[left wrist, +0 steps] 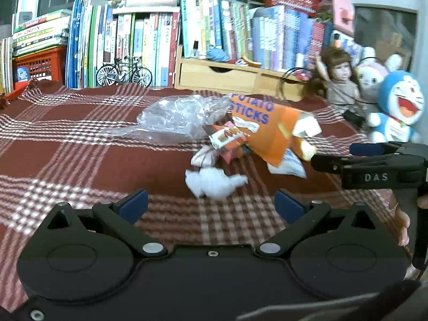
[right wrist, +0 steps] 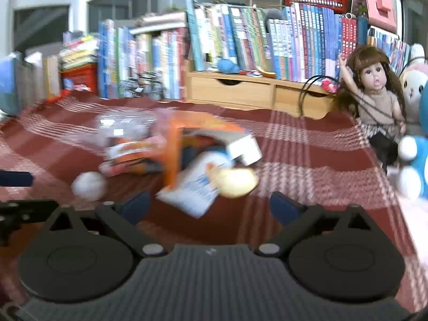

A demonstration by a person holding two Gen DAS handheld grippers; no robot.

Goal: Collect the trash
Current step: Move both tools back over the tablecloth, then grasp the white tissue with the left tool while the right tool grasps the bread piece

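Black housing of the left gripper (left wrist: pixel 211 204) fills the bottom of the left wrist view; its blue-padded fingers (left wrist: pixel 136 204) stand spread wide with nothing between them. Just ahead of them lies a crumpled white tissue (left wrist: pixel 214 182) on the counter (left wrist: pixel 67 155), which is covered with a red and white checked cloth. Beyond the tissue sits a loose pile of trash: a small snack wrapper (left wrist: pixel 227 136), an orange packet printed "POTATO STICKS" (left wrist: pixel 263 128), a white and blue packet (left wrist: pixel 290 164) under its right edge, and a clear plastic bag (left wrist: pixel 176 117) at the back left. At the right edge the right gripper (left wrist: pixel 374 165) is seen from the side, with part of a hand (left wrist: pixel 402 224) below it. Books (left wrist: pixel 139 42), a model bicycle (left wrist: pixel 124 73), a wooden drawer unit (left wrist: pixel 227 76), a doll (left wrist: pixel 339 80) and a blue plush toy (left wrist: pixel 398 104) line the far side.

Right wrist view, blurred: the right gripper (right wrist: pixel 211 207) is likewise released, fingers (right wrist: pixel 283 208) apart and empty. Directly ahead lie the white and blue packet (right wrist: pixel 198 187) and a pale yellow item (right wrist: pixel 235 182), too blurred to identify. The orange packet (right wrist: pixel 187 133) rises behind them, and the tissue (right wrist: pixel 89 186) lies to the left. The doll (right wrist: pixel 377 96) sits at the right.
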